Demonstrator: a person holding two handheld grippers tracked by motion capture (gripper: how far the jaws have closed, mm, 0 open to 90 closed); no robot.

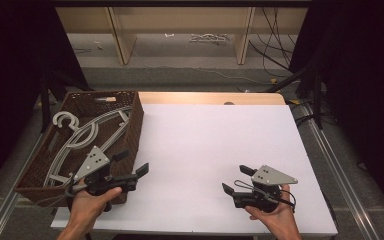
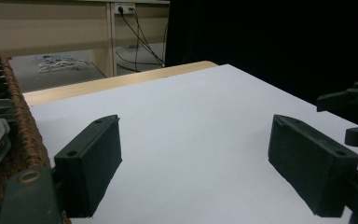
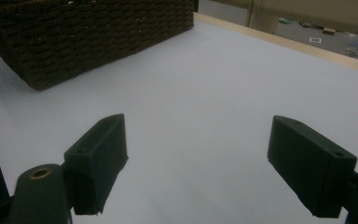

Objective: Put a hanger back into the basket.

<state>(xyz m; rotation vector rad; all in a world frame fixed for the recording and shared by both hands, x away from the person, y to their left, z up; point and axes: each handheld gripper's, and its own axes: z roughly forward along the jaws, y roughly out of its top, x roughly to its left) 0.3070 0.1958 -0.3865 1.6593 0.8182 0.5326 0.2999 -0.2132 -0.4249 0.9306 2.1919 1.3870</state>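
Grey plastic hangers [image 1: 87,137] lay in dark woven wicker basket [image 1: 136,122], table's left. Left gripper [image 1: 132,165] spread, empty, just beside; right gripper [image 1: 235,180] spread, empty. Probably best reached over rim, pinching one hanger.

A: Count on the table?
B: One dark brown woven wicker basket [image 1: 135,117]. Grey plastic coat hangers [image 1: 87,132] in it, several, stacked, exact number unclear. My two black two-jaw grippers: left [image 1: 132,163], right [image 1: 236,180].

No readable text, labels, brand names, numbers or signs appear anywhere in the three views; every visible surface is plain and unmarked.
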